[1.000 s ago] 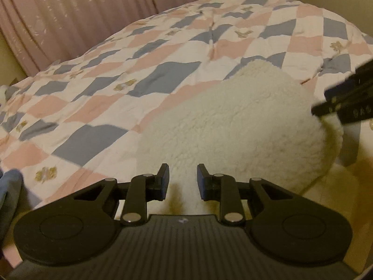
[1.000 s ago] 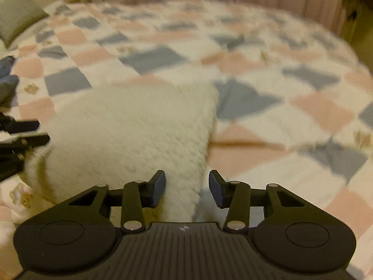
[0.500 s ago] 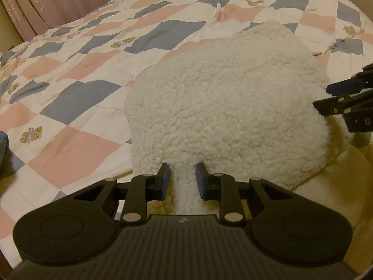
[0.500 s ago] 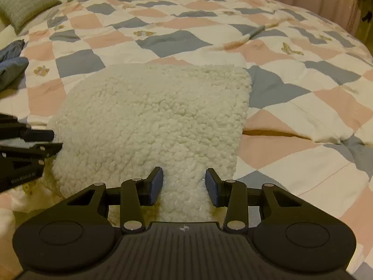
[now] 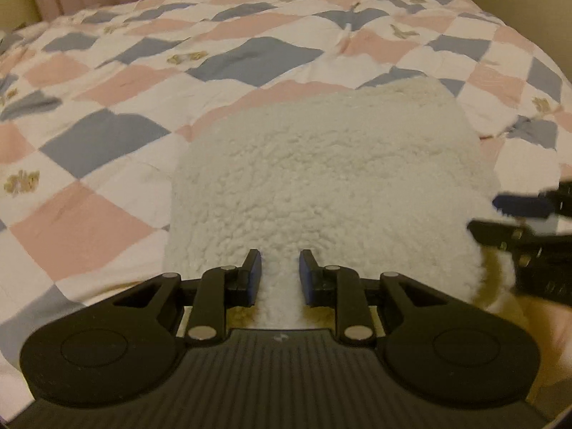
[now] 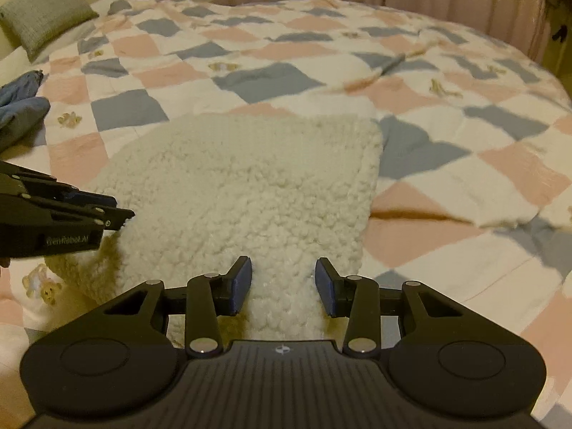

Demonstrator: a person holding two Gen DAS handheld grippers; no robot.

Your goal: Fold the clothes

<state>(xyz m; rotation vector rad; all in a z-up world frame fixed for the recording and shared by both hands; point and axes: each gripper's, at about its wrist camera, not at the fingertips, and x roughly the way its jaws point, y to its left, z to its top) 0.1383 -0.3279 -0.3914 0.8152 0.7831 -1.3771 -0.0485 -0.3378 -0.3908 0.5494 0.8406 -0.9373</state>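
Fleece garment (image 5: 321,186), cream sherpa, folded, lying on checked quilt (image 5: 107,136) of pink, blue and white squares. I hold its near edge at two points. Left gripper (image 5: 280,273): pads pinched on a ridge of fleece at my 6 o'clock. Right gripper (image 6: 283,282): jaws wider apart, a thicker fold of fleece filling the gap between them. Grey cushion (image 6: 46,14) at 10 o'clock in the right view; blue clothing (image 6: 21,107) at 9 o'clock.
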